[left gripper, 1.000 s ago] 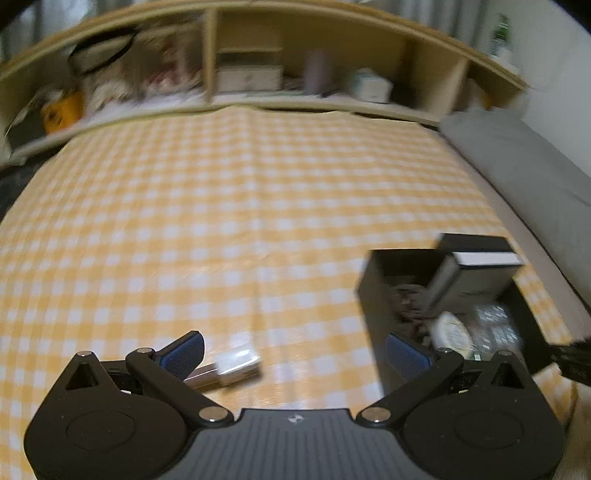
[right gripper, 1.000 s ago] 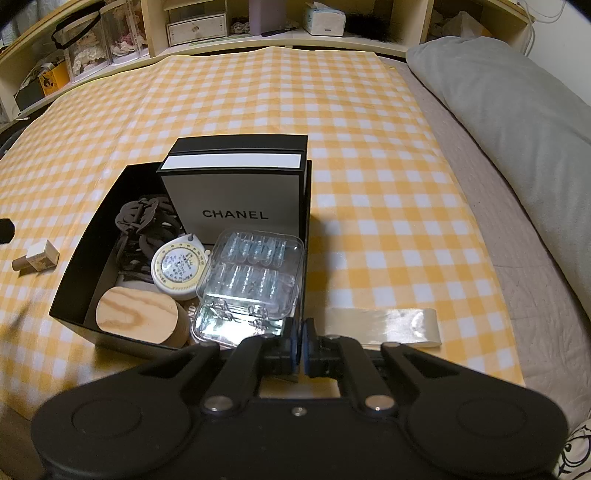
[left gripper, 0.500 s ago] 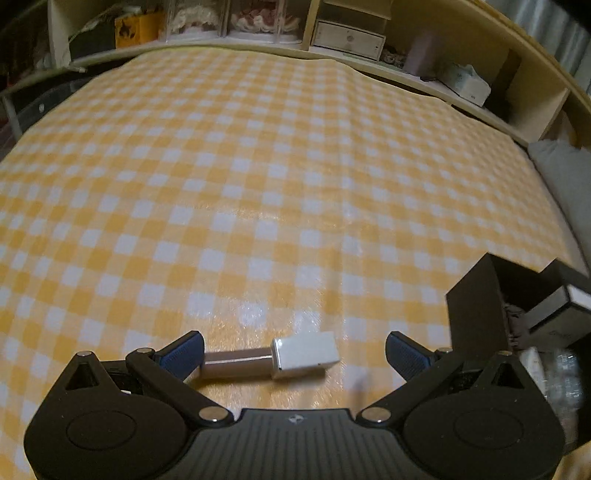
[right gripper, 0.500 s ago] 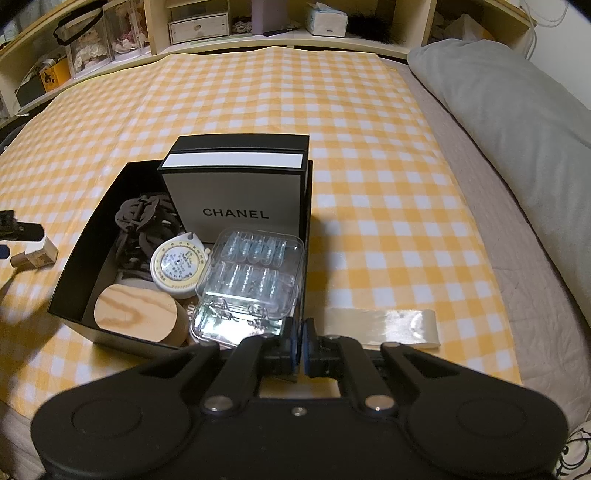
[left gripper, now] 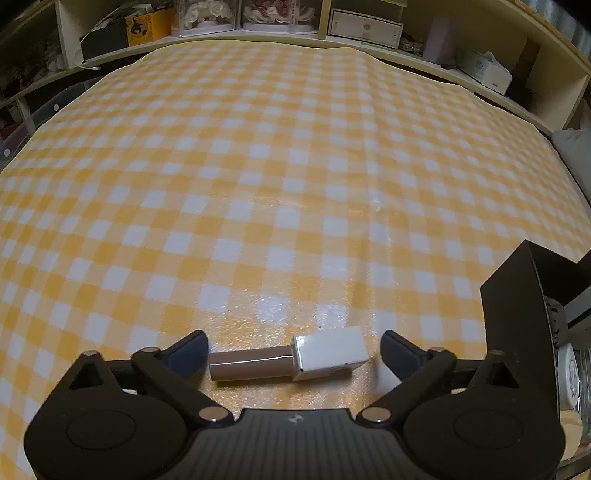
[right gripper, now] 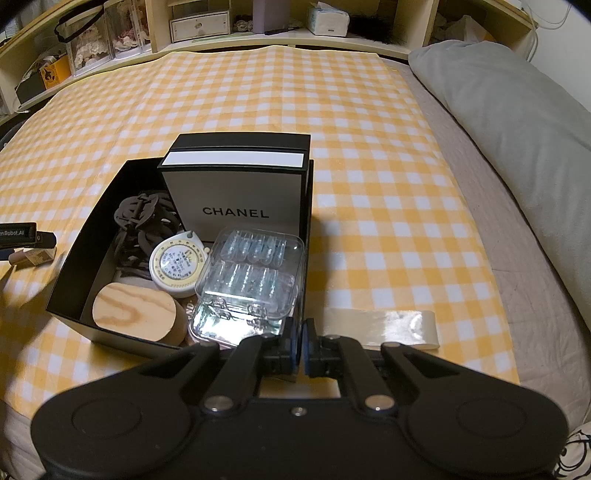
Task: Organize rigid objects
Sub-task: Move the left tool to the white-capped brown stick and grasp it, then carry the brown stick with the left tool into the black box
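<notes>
Brown-bodied and white-capped, the small tube (left gripper: 288, 356) lay crosswise on the checked cloth (left gripper: 280, 177) between the closing, not yet touching jaws of the left hand-held gripper (left gripper: 293, 352), whose end-on squeeze could skid it away from the black box (right gripper: 92, 236), while the right hand-held gripper (right gripper: 300, 345) stayed shut and empty.

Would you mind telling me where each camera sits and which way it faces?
Left wrist: on the left gripper, angled down at the checked cloth; its closing jaws flank a small tube, not yet touching.
Right wrist: on the right gripper, shut, looking down over the black box toward the shelves.
Shared: box, tube, cloth, shelves; the left gripper appears in the right view.
</notes>
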`<action>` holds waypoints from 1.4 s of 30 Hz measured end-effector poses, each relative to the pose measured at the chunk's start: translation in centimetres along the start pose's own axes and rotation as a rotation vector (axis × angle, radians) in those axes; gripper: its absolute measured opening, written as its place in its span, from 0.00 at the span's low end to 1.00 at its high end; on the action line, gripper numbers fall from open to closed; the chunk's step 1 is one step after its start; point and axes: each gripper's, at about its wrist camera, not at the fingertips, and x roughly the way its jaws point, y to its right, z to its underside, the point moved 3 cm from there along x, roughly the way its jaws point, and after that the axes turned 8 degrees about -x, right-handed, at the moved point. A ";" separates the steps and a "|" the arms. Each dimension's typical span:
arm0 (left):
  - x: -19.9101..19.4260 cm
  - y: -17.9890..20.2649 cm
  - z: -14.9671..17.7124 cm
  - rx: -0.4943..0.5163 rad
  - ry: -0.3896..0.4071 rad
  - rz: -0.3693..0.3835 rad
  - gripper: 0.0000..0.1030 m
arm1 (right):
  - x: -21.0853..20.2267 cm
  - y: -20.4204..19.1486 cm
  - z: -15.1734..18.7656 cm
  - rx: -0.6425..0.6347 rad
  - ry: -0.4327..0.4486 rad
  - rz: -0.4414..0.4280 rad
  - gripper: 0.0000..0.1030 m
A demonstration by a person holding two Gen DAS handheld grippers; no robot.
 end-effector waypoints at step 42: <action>-9.2 14.9 5.5 0.300 0.065 0.427 0.84 | 0.1 -0.1 0.0 -0.007 -0.001 0.007 0.04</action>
